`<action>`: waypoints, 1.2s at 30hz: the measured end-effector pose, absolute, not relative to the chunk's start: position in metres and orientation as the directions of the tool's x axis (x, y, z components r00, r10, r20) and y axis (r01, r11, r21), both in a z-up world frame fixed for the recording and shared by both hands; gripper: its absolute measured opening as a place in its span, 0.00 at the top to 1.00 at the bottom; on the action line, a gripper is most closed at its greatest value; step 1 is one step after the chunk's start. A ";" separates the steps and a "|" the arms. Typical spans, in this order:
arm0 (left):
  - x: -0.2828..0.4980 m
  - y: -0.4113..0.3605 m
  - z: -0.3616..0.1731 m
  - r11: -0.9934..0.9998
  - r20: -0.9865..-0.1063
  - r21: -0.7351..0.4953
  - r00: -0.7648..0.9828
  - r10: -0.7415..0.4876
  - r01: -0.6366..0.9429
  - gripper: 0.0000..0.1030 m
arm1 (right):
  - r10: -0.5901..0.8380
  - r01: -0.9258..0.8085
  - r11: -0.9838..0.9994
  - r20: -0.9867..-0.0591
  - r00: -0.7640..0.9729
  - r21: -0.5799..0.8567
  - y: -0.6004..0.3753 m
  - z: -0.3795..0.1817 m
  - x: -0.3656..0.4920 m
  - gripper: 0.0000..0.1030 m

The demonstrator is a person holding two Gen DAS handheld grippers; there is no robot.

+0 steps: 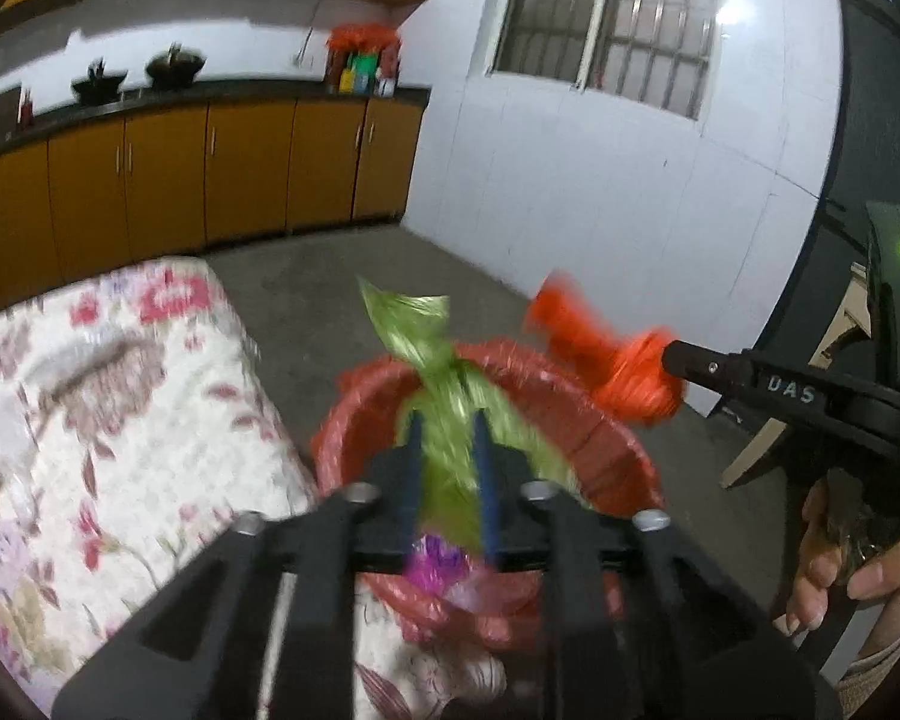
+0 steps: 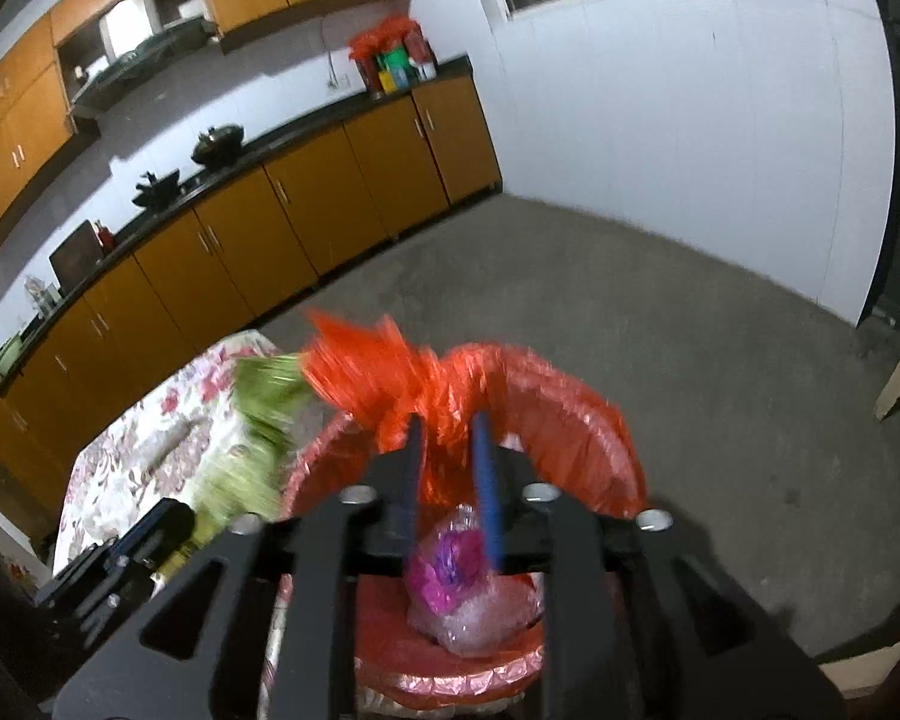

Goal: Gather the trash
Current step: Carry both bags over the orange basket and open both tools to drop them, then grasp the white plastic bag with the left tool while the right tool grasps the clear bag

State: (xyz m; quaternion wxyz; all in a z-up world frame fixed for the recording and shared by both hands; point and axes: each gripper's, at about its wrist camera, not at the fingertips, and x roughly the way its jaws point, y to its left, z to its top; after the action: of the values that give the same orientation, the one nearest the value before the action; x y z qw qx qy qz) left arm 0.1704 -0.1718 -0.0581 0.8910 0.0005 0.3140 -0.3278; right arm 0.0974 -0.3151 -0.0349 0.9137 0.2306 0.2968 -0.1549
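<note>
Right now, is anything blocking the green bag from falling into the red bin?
Nothing visible does. The green bag hangs between the left gripper fingers right over the open red bin, which holds only a pink wrapper at the bottom.

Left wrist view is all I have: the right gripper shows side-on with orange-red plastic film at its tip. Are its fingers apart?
Observer: Yes. The right wrist view shows the right gripper with its fingers apart and the bunched orange-red plastic film between them.
Operator: What's inside the bin?
Observer: A clear crinkled plastic bundle with magenta scraps lies on the bottom of the round red-lined bin.
Operator: Where is the green film relative to the red bunch?
Observer: The crumpled green plastic film sits just left of the red bunch in that view and runs down towards the left gripper. I cannot tell whether the two films touch.
</note>
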 end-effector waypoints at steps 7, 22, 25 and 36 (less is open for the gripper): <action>0.176 -0.141 -0.073 0.841 -0.585 -0.160 0.637 -0.502 0.516 0.65 | -0.142 0.422 0.846 -0.625 0.768 0.326 -0.314 -0.039 0.094 0.59; 0.260 0.042 -0.080 0.999 -0.618 -0.038 0.785 -0.039 0.020 0.33 | -0.021 0.254 0.925 -0.628 0.778 0.284 -0.249 -0.035 0.135 0.53; 0.282 0.077 -0.085 0.997 -0.647 -0.049 0.763 0.014 -0.061 0.33 | 0.030 0.198 0.938 -0.636 0.771 0.285 -0.225 -0.036 0.154 0.53; 0.333 0.117 -0.130 0.997 -0.761 -0.073 0.647 -0.047 -0.012 0.61 | 0.151 0.034 0.962 -0.634 0.759 0.270 -0.150 -0.030 0.215 0.53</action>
State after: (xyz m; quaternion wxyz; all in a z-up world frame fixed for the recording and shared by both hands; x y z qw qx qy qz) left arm 0.3326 0.1165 -0.1304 0.9069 -0.0355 0.4198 -0.0096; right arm 0.2150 -0.1502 -0.0302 0.9281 0.1338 0.3461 0.0313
